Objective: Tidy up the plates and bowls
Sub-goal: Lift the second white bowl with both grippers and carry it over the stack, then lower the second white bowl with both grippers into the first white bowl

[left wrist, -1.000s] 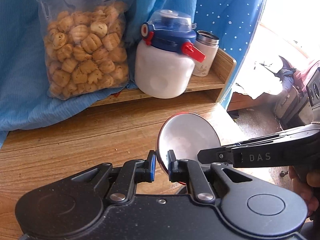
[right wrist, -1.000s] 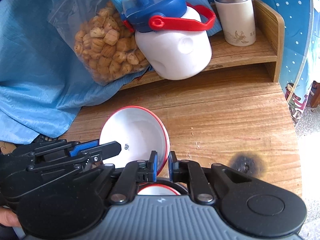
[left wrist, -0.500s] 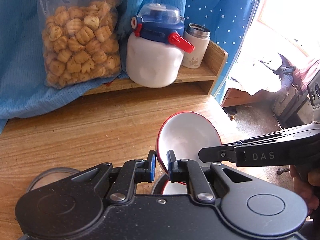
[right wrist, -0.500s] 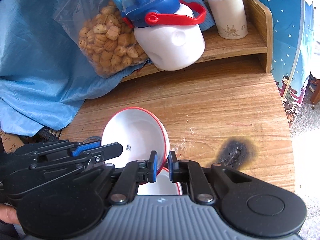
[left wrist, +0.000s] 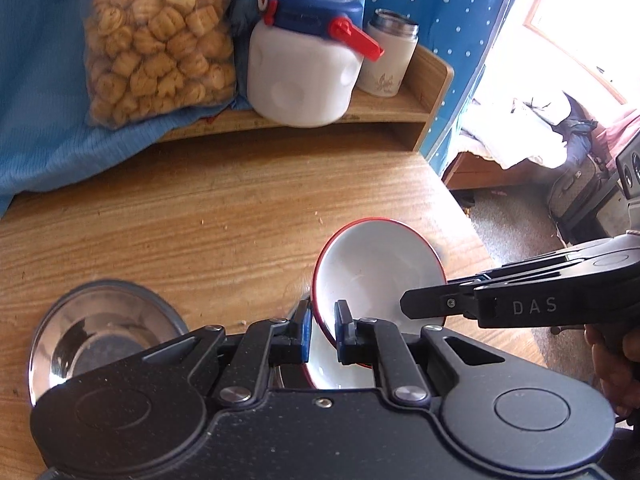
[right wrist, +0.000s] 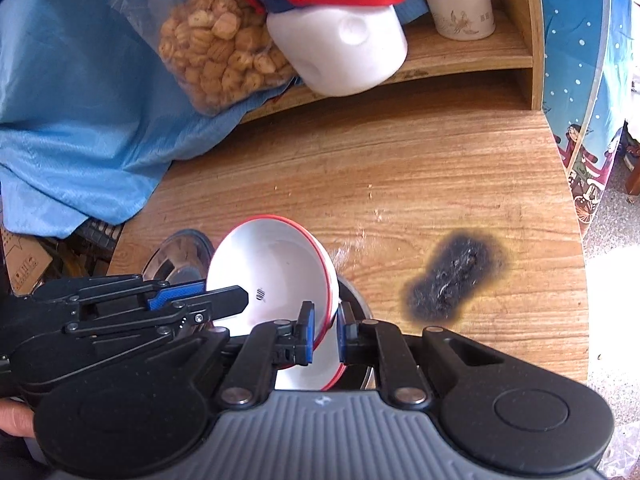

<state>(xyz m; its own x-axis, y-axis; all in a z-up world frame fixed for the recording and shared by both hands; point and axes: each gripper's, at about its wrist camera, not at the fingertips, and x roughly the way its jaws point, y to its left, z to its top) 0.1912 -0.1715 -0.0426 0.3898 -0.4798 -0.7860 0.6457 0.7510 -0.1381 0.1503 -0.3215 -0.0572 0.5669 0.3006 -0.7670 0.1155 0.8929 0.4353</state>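
Both grippers are lowering the tilted white bowl (left wrist: 372, 268) toward the wooden table (left wrist: 200, 220), bringing a steel bowl (left wrist: 100, 328) into view. The left gripper (left wrist: 322, 330) and right gripper (right wrist: 325, 334), marked "DAS", are each clamping opposite rims, above a second red-rimmed bowl (right wrist: 316, 376).

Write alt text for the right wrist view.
Both grippers, right and left, pinch opposite rims of a tilted white bowl with a red edge, just above a second bowl on a wooden table. A steel bowl sits to the left, a burn mark to the right.
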